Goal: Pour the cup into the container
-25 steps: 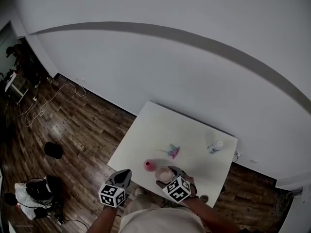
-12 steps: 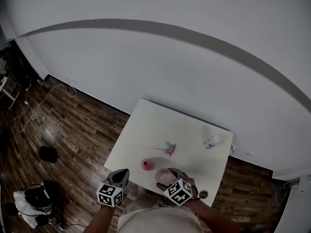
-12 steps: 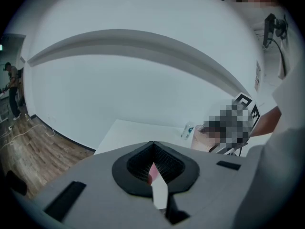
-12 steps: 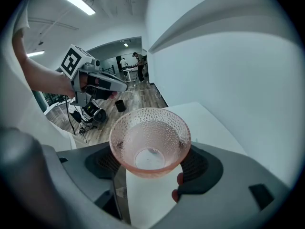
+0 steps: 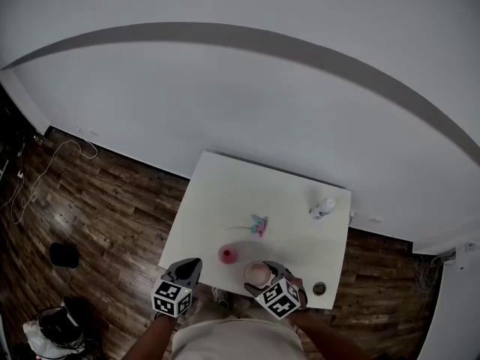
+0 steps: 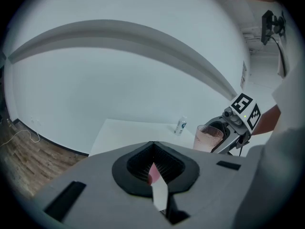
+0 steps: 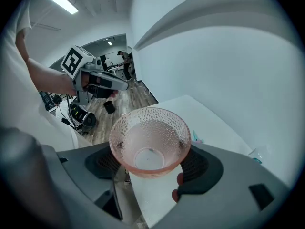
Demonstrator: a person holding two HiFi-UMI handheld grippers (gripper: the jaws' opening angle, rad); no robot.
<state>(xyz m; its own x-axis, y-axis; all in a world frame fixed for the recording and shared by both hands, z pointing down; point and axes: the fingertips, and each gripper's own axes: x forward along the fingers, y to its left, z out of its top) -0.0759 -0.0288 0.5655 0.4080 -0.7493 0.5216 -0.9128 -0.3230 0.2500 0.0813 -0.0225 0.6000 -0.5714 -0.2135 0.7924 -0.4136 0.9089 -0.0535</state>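
The right gripper (image 7: pixel 152 152) is clamping the cup (image 5: pixel 257 274), jaws pressing on either side of its bowl. It is a pink, dimpled, see-through cup, and the right gripper view is looking straight into its mouth. From the left gripper view it is standing roughly upright in that grip. The head view is putting it over the near edge of the white bench (image 5: pixel 225 193), just right of the pink container (image 5: pixel 228 255). That container is sitting on the bench near the front edge, close beside the cup but not touching it.

Over on the left, the left gripper (image 5: pixel 189 267) is hovering off the bench's near left corner. Its jaws are meeting at the tips and gripping nothing, and a sliver of the pink container is showing through the gap behind them.

Farther back, a small pink-and-teal object (image 5: pixel 258 225) is lying mid-bench. A little white bottle (image 5: pixel 325 207) is standing toward the far right corner, well apart from the cup. A small dark round thing (image 5: pixel 319 288) is sitting at the near right corner.
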